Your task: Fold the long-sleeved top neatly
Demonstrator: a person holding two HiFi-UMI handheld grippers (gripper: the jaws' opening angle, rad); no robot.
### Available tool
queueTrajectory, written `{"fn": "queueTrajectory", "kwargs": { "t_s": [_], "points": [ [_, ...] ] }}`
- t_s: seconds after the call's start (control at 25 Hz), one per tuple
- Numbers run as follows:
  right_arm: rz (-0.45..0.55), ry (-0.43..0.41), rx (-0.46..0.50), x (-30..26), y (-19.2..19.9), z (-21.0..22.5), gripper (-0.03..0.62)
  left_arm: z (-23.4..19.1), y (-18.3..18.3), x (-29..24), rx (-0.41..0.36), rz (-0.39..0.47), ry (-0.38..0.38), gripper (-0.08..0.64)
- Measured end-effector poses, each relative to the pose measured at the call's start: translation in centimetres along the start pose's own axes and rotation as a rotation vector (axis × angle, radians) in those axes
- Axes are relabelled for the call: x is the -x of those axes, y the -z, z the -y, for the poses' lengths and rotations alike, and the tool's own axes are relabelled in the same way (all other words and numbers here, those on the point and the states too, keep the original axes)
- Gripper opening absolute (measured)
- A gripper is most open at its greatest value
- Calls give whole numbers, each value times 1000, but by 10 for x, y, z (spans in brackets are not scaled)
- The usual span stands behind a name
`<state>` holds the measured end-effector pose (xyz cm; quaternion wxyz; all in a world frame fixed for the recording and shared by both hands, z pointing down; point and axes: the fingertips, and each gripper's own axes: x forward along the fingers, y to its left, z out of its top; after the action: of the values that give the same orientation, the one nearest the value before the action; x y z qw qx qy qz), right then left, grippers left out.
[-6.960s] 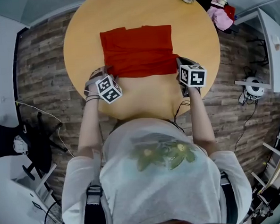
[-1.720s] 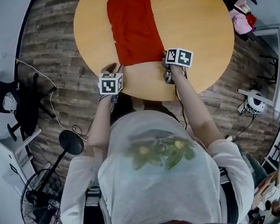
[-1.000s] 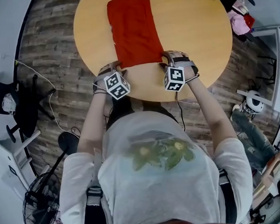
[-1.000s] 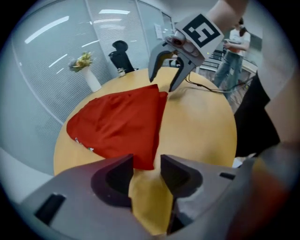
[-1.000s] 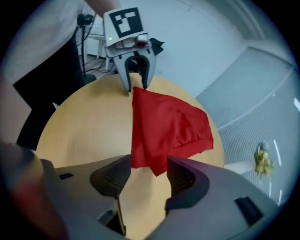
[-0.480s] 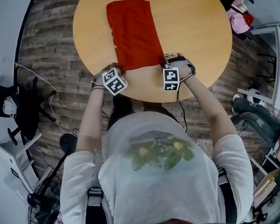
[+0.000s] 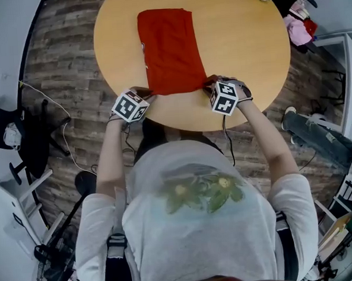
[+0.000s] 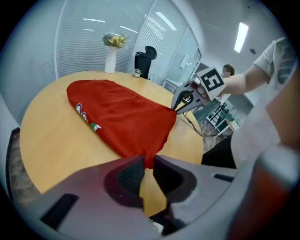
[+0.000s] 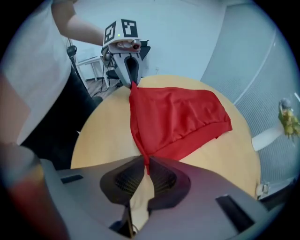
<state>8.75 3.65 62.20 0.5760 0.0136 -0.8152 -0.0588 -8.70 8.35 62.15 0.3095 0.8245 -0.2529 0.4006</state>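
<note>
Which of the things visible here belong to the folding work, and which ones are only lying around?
Belong to the job:
red top; left gripper and right gripper, whose jaws have just been closing and now pinch its near corners; round table under it.

Just lying about:
vase of flowers at the table's far edge; pink clothes off the table.

A white short-sleeved T-shirt [image 7: 200, 236] bears a green-and-yellow flower print [image 7: 206, 191]. Black webbing straps [image 7: 115, 268] with grey buckles run over both shoulders.
</note>
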Motion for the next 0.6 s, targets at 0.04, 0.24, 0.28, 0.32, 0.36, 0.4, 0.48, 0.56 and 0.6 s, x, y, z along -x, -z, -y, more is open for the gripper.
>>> {"fn": "queueTrajectory", "kwargs": {
  "t_s": [0.04,0.24,0.28,0.32,0.36,0.4,0.48,0.56,0.6],
  "points": [
    [17,-20,-19,6,-3,-4,48,3,1,5,13,6,14,57],
    [68,-66,-70,28,-11,-19,46,18,1,25,11,21,33,56],
    [79,-63,-82,32,-12,-19,46,19,-1,29,11,30,31,56],
    [92,-57,-96,36,-14,-18,46,20,-5,34,14,42,29,56],
    [107,-48,-112,41,-17,-16,46,20,-8,39,18,59,26,56],
    [125,-39,-132,46,-20,-13,46,19,-12,45,24,77,24,57],
    [158,-33,-177,57,-27,-9,45,18,-20,57,38,114,26,55],
    [181,-51,-214,68,-31,-8,44,21,-26,67,39,134,40,55],
    [187,-66,-227,74,-32,-10,44,25,-28,70,32,135,50,55]
  ]
}}
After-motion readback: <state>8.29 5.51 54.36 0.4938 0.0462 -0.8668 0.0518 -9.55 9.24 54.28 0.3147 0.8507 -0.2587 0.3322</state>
